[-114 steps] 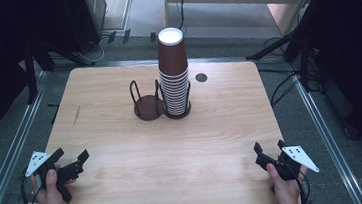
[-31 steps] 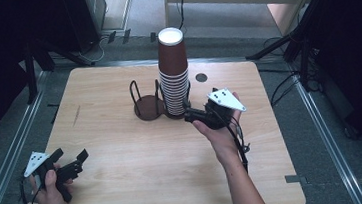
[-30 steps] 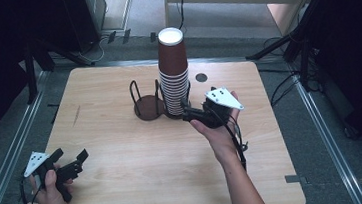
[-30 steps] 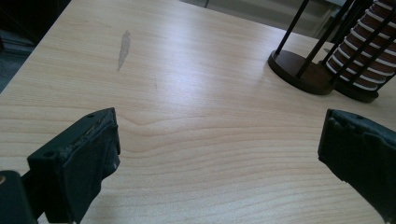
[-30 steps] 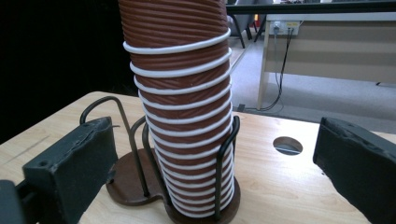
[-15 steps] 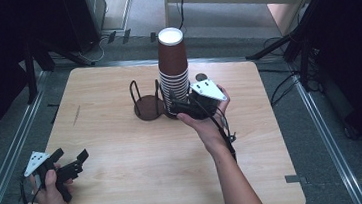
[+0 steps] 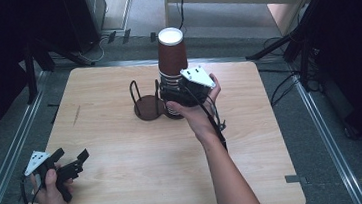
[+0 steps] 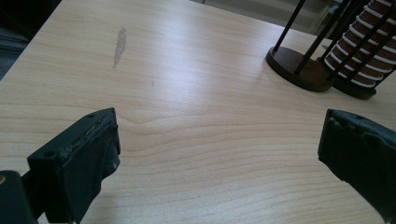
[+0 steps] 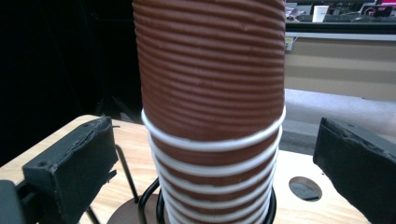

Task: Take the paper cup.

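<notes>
The right gripper [image 7: 174, 93] brackets, jaws apart, the tall stack of ribbed brown paper cups [image 9: 212, 112] standing in its black wire holder [image 7: 149, 101] mid-table, probably to lift the top cup; the left gripper [image 7: 69, 163], also spread, rests near-left.

The high view looks forward and down over the whole counter [image 7: 121, 133]. The right gripper view faces the cup stack [image 9: 212, 116] level and very close. The left gripper view sees that stack low across the counter, far off.
</notes>
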